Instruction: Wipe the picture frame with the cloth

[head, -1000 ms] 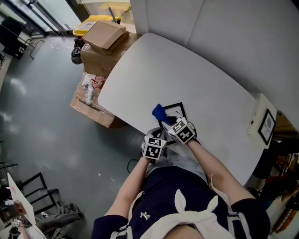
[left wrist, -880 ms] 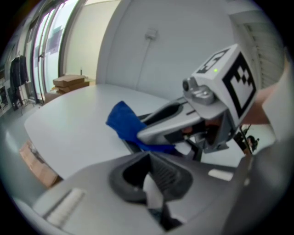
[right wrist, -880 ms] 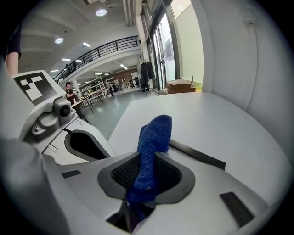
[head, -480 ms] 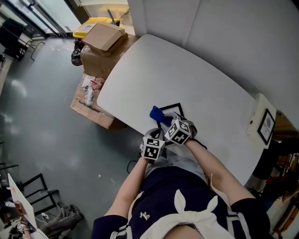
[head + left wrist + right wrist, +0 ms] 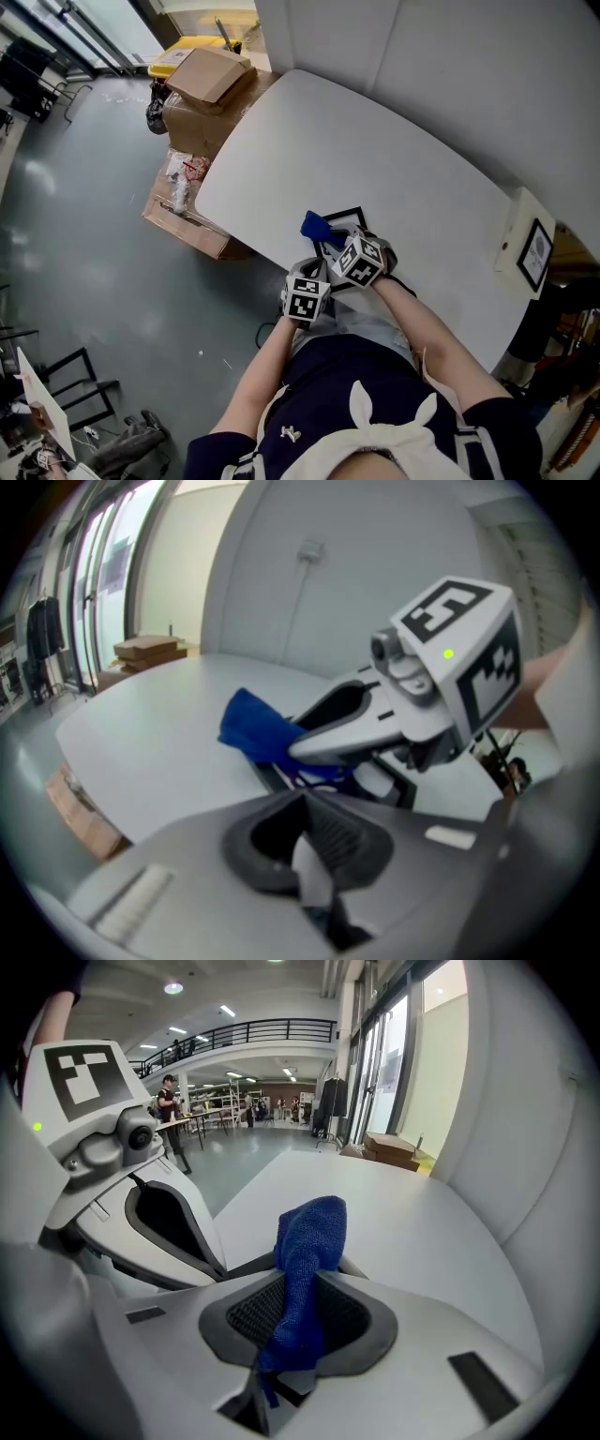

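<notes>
A black picture frame (image 5: 352, 219) lies on the white table (image 5: 375, 150) near its front edge. My right gripper (image 5: 330, 246) is shut on a blue cloth (image 5: 315, 227), which rests on the frame's left part. In the right gripper view the cloth (image 5: 306, 1251) stands up from between the shut jaws of that gripper (image 5: 292, 1327). My left gripper (image 5: 313, 274) sits just beside it at the table's edge. In the left gripper view its jaws (image 5: 306, 855) are shut on a thin white and dark edge that looks like the frame's near corner (image 5: 392, 789).
Cardboard boxes (image 5: 201, 86) and a yellow bin (image 5: 184, 47) stand on the floor past the table's left end. A small framed picture (image 5: 534, 249) leans at the table's right end. White wall panels (image 5: 441, 66) rise behind the table.
The right gripper and the blue cloth have slid a little to the left over the frame. The left gripper has stayed almost still.
</notes>
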A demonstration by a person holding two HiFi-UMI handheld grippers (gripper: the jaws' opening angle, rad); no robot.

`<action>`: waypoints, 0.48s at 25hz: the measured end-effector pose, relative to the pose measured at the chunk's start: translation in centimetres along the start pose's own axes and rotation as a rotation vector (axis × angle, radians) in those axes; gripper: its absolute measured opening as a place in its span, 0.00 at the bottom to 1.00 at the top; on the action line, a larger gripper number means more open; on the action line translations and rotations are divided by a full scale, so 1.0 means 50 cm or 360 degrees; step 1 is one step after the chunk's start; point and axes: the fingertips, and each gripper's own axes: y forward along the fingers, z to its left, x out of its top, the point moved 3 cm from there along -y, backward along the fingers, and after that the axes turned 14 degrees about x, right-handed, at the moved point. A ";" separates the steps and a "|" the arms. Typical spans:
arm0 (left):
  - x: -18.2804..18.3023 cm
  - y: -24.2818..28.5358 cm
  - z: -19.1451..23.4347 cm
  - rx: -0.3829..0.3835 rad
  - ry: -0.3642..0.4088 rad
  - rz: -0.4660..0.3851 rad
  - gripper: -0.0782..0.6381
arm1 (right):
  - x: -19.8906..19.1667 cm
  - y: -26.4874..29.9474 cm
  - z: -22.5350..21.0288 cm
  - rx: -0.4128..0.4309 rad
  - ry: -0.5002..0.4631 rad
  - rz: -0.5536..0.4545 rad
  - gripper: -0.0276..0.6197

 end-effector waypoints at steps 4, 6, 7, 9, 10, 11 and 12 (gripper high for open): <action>0.001 -0.002 -0.001 0.0002 0.0001 -0.0001 0.11 | -0.003 -0.007 -0.009 -0.0018 0.0036 -0.0013 0.18; 0.000 -0.002 0.000 0.0004 0.0002 -0.0001 0.11 | -0.007 -0.010 -0.015 -0.0028 0.0056 -0.0013 0.18; -0.001 -0.001 0.001 0.0006 0.0003 -0.0001 0.11 | -0.009 -0.011 -0.018 -0.0032 0.0063 -0.0014 0.18; -0.001 0.000 0.001 0.0009 0.0008 -0.0002 0.11 | -0.013 -0.013 -0.024 -0.0039 0.0073 -0.0014 0.18; -0.001 0.000 0.000 0.0011 0.0011 -0.0004 0.11 | -0.015 -0.015 -0.027 -0.0044 0.0077 -0.0012 0.18; -0.001 0.001 -0.001 0.0013 0.0014 -0.0006 0.11 | -0.018 -0.018 -0.030 -0.0050 0.0079 -0.0010 0.18; -0.001 0.001 -0.002 0.0015 0.0017 -0.0007 0.11 | -0.021 -0.020 -0.033 -0.0056 0.0082 -0.0007 0.18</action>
